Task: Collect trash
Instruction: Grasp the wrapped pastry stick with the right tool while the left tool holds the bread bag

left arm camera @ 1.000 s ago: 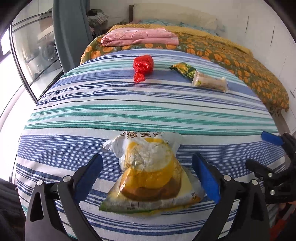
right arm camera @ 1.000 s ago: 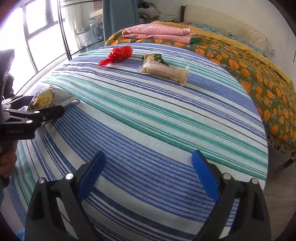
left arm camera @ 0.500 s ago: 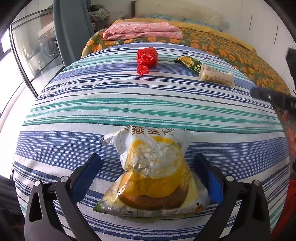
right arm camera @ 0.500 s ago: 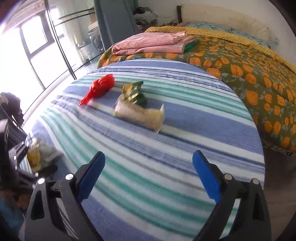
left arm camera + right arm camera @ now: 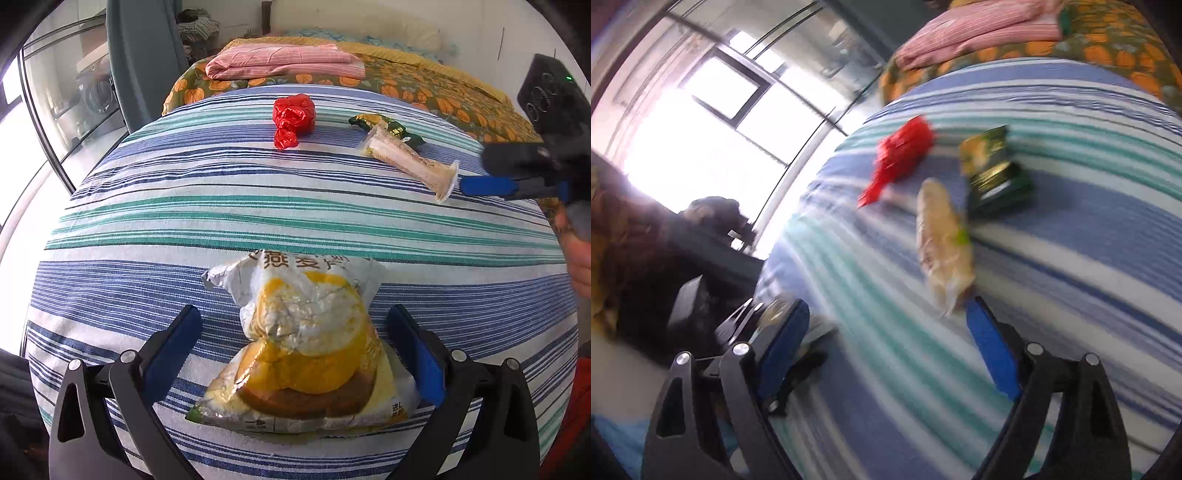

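A crumpled yellow and white snack bag lies on the striped bedsheet between the open jaws of my left gripper. Farther off lie a red plastic wrapper, a dark green wrapper and a long clear tan wrapper. My right gripper is open, its right fingertip close to the near end of the tan wrapper. The right wrist view is blurred; the red wrapper and green wrapper lie beyond. The right gripper also shows in the left wrist view.
Folded pink cloth rests on an orange-flowered quilt at the bed's far end. Glass doors and a grey-blue curtain stand at the left. A bright window fills the left of the right wrist view.
My right gripper has swung across the bed to the tan wrapper and tilted. My left gripper has edged forward around the snack bag, jaws still open.
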`<state>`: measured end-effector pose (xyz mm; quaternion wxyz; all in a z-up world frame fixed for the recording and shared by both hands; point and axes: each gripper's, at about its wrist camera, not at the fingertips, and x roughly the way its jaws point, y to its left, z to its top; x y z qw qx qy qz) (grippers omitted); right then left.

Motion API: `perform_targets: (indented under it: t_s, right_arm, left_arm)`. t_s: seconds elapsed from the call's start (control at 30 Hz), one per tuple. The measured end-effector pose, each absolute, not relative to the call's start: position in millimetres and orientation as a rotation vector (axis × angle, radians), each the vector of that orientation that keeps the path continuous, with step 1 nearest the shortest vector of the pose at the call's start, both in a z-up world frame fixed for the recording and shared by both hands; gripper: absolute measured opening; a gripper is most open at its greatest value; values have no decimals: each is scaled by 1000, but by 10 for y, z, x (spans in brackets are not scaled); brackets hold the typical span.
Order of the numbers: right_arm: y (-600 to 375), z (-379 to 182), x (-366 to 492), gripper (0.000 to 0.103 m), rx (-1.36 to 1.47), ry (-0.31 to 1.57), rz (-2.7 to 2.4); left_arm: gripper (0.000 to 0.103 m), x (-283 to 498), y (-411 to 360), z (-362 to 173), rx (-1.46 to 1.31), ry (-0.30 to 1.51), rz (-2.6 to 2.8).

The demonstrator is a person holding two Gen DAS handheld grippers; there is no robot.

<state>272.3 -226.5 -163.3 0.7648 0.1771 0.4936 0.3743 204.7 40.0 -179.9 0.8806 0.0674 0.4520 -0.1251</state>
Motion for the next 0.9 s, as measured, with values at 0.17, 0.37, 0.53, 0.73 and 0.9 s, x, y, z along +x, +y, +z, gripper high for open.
perform_targets:
  t_s: [0.17,0.37,0.53,0.73,0.9]
  right_arm:
    - [-2134,-1332,2558,85,1,1013,587]
    - [-1755,-1475,2981,81,-177,1011,406]
    - [-1723,-1753,3172,24,-128,1066,351]
    - [-1892,-1560,2701,20,-90,1088,360]
    - [-2083,-1505,1957,20,-121,1137,345]
  left_arm:
    - [99,2047,405,-1798,139,942,-260]
    - [99,2047,407,-1798,139,942,-260]
    - [99,2046,405,-1797,138,942,-260]
    - [99,2047,407,-1797,137,942,-260]
    - [99,2033,477,-1774,91,934,-289]
